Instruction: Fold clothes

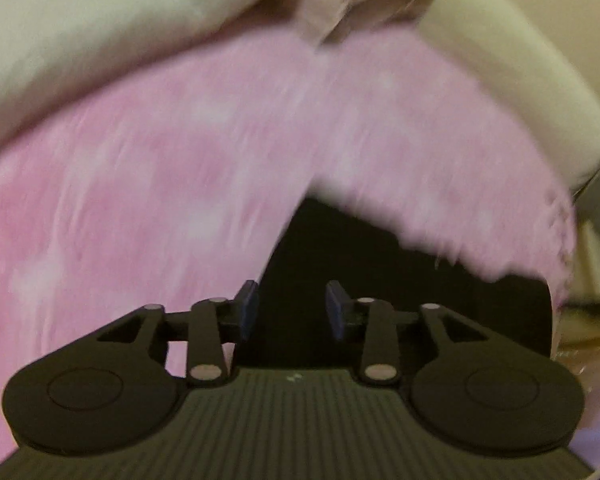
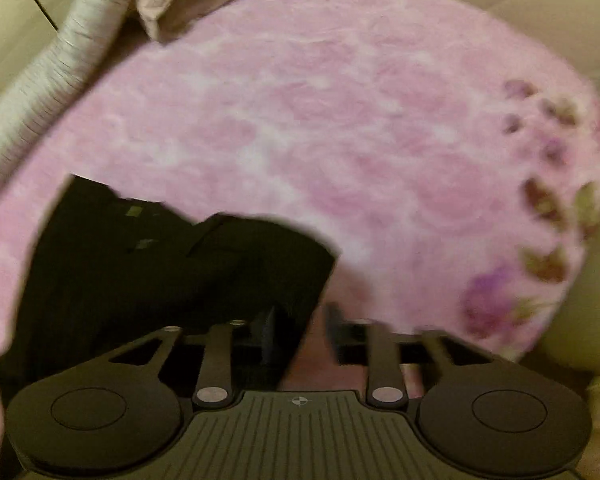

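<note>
Dark garment (image 1: 400, 276) lies on pink fleece blanket (image 1: 140, 184) just ahead of left gripper (image 1: 292, 308), fingers parted w/ nothing between, likely lined up for an edge. Cream bedding (image 1: 80, 40) banks beyond.

Right view: right gripper (image 2: 298, 330) spread, empty, garment (image 2: 148, 272) ahead-left; its rumpled layers probably obstruct a clean pinch. Ribbed cover (image 2: 52, 76) far left; floral print (image 2: 540, 200) far right.
</note>
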